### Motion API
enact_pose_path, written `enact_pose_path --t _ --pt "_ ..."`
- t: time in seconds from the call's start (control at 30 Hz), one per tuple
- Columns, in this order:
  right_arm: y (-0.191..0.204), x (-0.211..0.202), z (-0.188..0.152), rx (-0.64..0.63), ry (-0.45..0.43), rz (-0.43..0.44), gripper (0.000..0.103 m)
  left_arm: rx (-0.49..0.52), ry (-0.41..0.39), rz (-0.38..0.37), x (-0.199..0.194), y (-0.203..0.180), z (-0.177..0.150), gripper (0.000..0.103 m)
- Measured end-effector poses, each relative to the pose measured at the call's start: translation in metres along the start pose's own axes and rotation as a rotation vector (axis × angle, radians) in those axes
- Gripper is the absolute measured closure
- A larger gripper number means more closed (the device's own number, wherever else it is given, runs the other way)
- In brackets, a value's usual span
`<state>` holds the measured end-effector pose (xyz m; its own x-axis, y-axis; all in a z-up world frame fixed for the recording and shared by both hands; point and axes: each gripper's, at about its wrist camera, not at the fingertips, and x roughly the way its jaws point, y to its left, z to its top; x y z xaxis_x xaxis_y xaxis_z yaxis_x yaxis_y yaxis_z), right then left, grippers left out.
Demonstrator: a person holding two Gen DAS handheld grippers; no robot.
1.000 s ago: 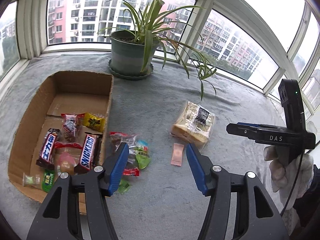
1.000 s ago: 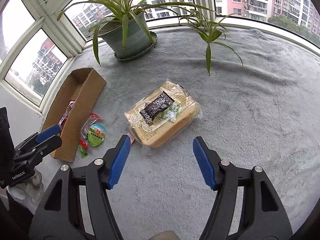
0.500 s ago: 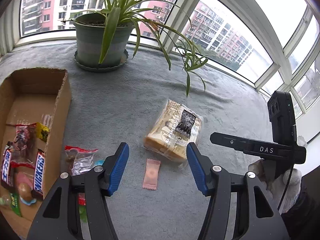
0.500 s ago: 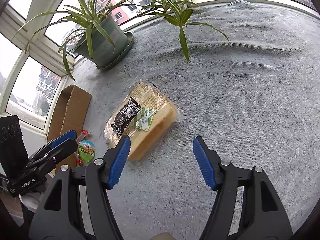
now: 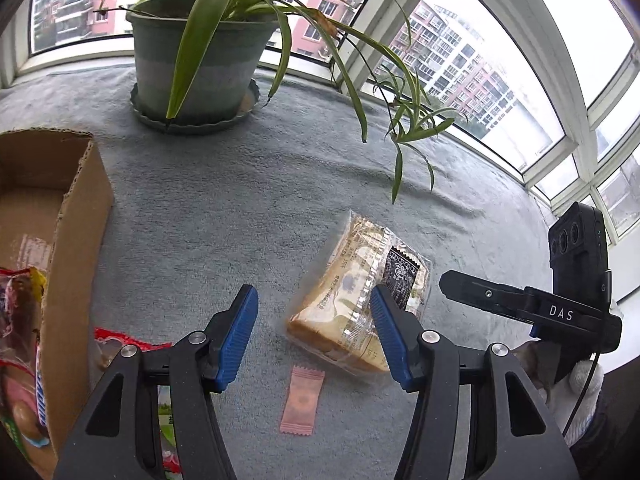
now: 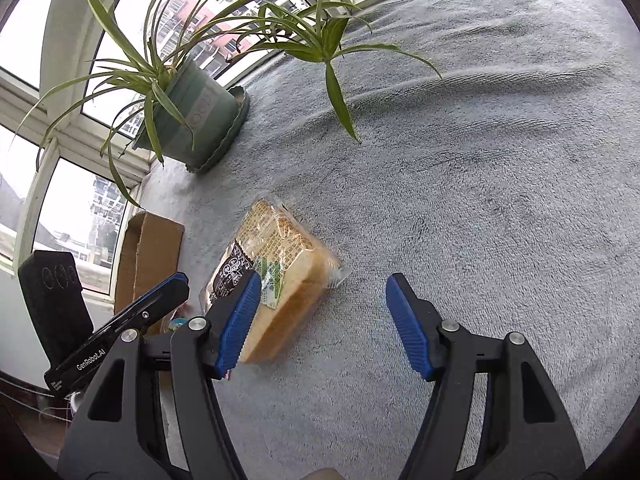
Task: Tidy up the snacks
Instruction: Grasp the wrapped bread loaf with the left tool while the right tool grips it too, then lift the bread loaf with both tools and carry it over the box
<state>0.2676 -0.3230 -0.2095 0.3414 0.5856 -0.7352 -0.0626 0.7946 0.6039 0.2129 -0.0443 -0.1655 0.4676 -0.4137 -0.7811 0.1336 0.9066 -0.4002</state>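
A clear bag of sliced bread (image 5: 352, 296) lies on the grey cloth; it also shows in the right wrist view (image 6: 276, 268). My left gripper (image 5: 314, 336) is open, with its right finger over the bag's near edge. A small pink sachet (image 5: 302, 404) lies just below it. A cardboard box (image 5: 76, 240) with wrapped snacks stands at the left. Loose red and green snack packets (image 5: 160, 400) lie by the box, partly hidden by my left finger. My right gripper (image 6: 322, 324) is open, its left finger beside the bread.
A potted spider plant (image 5: 196, 68) on a saucer stands at the back, with long leaves (image 5: 400, 140) hanging over the cloth. Windows ring the ledge. The right gripper shows at the far right of the left wrist view (image 5: 520, 304).
My left gripper has swung right, away from the box and toward the bread. My right gripper has shifted right, so the bread now sits at its left finger.
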Motion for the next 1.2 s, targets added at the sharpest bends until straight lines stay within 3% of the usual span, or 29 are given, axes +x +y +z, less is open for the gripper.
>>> enact_pose_path --t 0.17,0.3,0.47,0.67,1.03,1.2 --pt "-0.001 0.003 -0.001 0.029 0.007 0.028 0.045 -0.042 0.021 -0.024 0.007 0.009 0.005 0.057" --pt "0.001 0.008 -0.005 0.054 0.036 0.08 0.056 -0.036 0.043 -0.029 0.014 0.011 0.01 0.064" --pt "-0.002 0.02 -0.007 0.097 0.057 0.116 0.057 -0.016 0.076 -0.02 0.027 0.009 0.014 0.068" --pt "-0.006 0.029 -0.006 0.115 0.072 0.163 0.059 -0.005 0.116 -0.06 0.038 0.007 0.02 0.068" --pt "0.002 0.027 -0.004 0.05 0.071 0.16 0.059 -0.016 0.17 -0.167 0.042 0.006 0.02 0.076" --pt "0.008 0.022 -0.003 0.007 0.063 0.145 0.059 0.001 0.182 -0.178 0.039 -0.001 0.014 0.077"
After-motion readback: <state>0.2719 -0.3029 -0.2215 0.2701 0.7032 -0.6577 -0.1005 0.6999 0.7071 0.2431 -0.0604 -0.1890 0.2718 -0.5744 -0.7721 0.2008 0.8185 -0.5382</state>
